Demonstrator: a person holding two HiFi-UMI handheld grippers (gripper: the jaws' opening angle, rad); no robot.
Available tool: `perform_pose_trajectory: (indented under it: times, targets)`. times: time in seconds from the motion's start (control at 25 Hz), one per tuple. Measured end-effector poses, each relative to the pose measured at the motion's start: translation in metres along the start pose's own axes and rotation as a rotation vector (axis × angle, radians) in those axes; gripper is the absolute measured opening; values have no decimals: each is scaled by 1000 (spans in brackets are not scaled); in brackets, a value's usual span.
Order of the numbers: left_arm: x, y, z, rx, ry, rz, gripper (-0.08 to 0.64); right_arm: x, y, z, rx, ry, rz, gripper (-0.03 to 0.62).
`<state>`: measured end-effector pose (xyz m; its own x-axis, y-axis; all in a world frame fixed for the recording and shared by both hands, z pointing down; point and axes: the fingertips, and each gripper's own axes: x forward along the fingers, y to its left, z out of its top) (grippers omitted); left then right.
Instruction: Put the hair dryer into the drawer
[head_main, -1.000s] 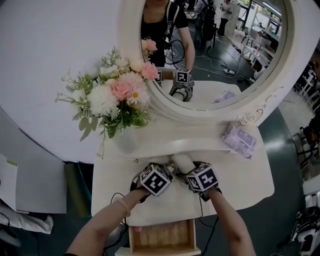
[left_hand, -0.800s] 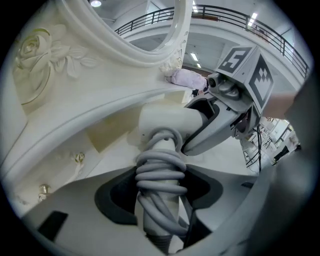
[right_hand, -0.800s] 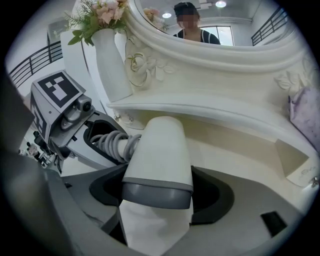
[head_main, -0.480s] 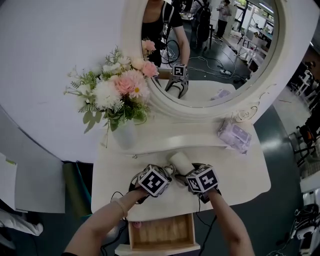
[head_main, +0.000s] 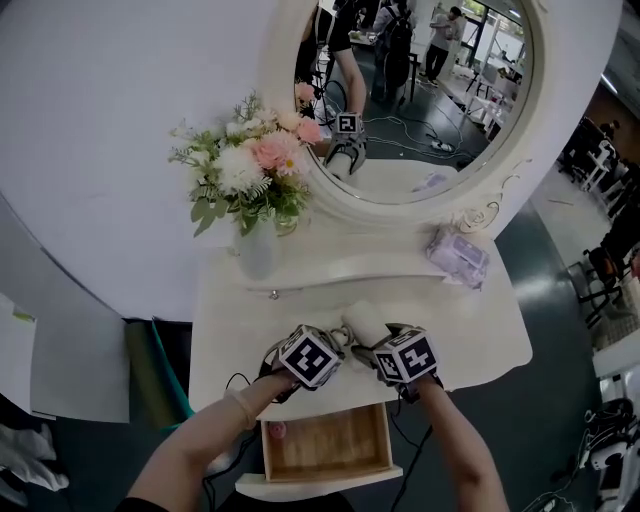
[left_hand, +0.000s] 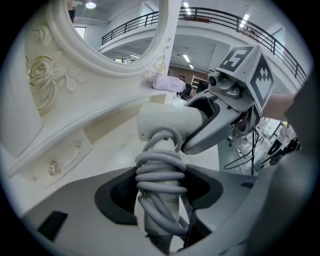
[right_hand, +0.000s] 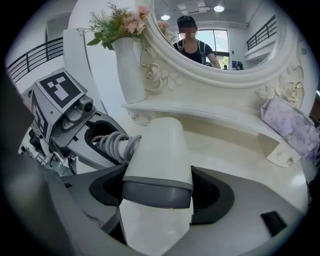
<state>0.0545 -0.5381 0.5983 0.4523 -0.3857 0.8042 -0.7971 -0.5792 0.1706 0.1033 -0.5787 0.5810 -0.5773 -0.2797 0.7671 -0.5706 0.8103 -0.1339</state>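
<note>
Hair dryer (head_main: 365, 322) hangs over the tabletop's (head_main: 470, 340) front edge. The left gripper (left_hand: 160, 194) is clamped on its cord-wrapped handle, and the right gripper (right_hand: 157, 192) is clamped on its barrel. Advice: carry both together toward the open drawer (head_main: 330, 445), keeping the barrel level.

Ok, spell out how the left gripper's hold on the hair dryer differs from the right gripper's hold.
The left gripper has its jaws closed on the hair dryer's cord-wrapped handle; the right gripper has its jaws closed on the barrel. The left gripper grips a narrow, ribbed part, the right gripper a broad, smooth one. Shared: both clamp the same hair dryer, side by side, with the drawer open.
</note>
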Motion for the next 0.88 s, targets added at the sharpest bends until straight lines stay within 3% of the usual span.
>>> perform_pose_trajectory:
  times: [0.88]
  targets:
    - [-67, -102, -46, 121, -46, -66, 268, -94, 90, -58, 50, -20, -120, 360]
